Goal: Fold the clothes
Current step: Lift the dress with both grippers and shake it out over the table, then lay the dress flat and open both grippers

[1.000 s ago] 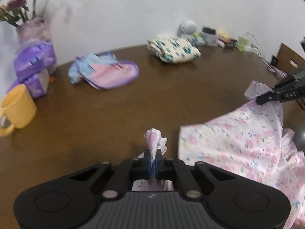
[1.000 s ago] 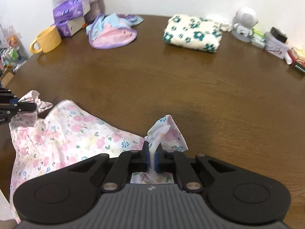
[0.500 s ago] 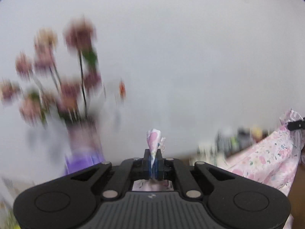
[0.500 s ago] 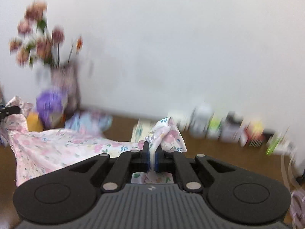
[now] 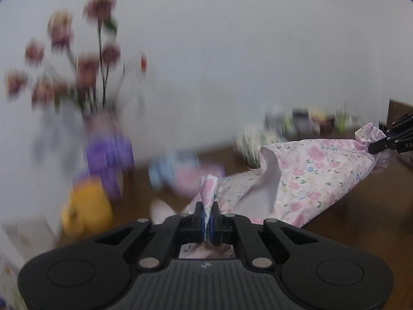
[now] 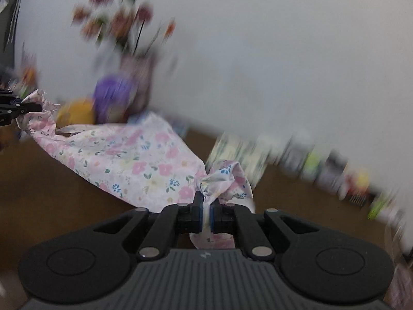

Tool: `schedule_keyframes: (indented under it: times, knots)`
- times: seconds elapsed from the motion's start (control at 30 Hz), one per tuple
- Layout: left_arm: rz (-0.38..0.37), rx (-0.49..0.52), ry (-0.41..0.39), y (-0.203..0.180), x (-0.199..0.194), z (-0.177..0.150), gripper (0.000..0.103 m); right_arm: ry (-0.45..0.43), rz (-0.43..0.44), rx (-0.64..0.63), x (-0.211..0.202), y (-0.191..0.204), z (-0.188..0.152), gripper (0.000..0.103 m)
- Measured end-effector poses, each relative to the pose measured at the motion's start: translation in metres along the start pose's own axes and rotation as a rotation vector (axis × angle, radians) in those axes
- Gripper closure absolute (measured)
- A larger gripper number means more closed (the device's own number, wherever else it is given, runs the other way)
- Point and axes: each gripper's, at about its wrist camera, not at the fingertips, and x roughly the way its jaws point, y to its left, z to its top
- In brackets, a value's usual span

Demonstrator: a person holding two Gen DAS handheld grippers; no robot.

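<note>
A pink floral garment (image 5: 304, 175) (image 6: 134, 160) hangs stretched in the air above the brown table (image 5: 361, 206). My left gripper (image 5: 207, 215) is shut on one bunched corner of it. My right gripper (image 6: 206, 214) is shut on the opposite ruffled corner. In the left wrist view the right gripper (image 5: 374, 147) shows at the far right edge, pinching the cloth. In the right wrist view the left gripper (image 6: 38, 108) shows at the far left edge, doing the same. The cloth sags between the two holds.
Blurred behind the cloth stand a vase of flowers (image 5: 103, 129), purple packs (image 6: 113, 98) and a yellow mug (image 5: 87, 210). A pink and blue garment (image 5: 185, 170), a folded white floral cloth (image 6: 240, 152) and small items (image 5: 309, 121) line the wall side.
Both grippers lifted the garment off the table and tilted upward, then dipped again. The cloth now hangs taut in the air between them instead of lying flat.
</note>
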Motion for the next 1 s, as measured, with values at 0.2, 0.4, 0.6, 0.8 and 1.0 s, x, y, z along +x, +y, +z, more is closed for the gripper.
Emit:
schedule_keyframes:
  times: [0.2,0.4,0.6,0.8,1.0]
  knots:
    - [-0.016,-0.083,0.141,-0.002,-0.002,-0.069,0.100,0.137,0.118,0.090,0.014,0.028,-0.085,0.099]
    - [-0.007,-0.160,0.180,0.013,0.001,-0.089,0.099,0.156,0.151,0.130,0.005,0.041,-0.112,0.098]
    - [0.005,-0.154,0.213,0.008,-0.006,-0.087,0.090,0.168,0.162,0.161,0.004,0.041,-0.125,0.093]
    - [0.018,-0.159,0.171,0.013,-0.031,-0.068,0.058,0.171,0.198,0.201,-0.018,0.035,-0.126,0.063]
    - [0.022,-0.057,0.206,0.006,-0.012,-0.036,0.048,0.091,0.184,0.244,-0.043,0.014,-0.105,0.051]
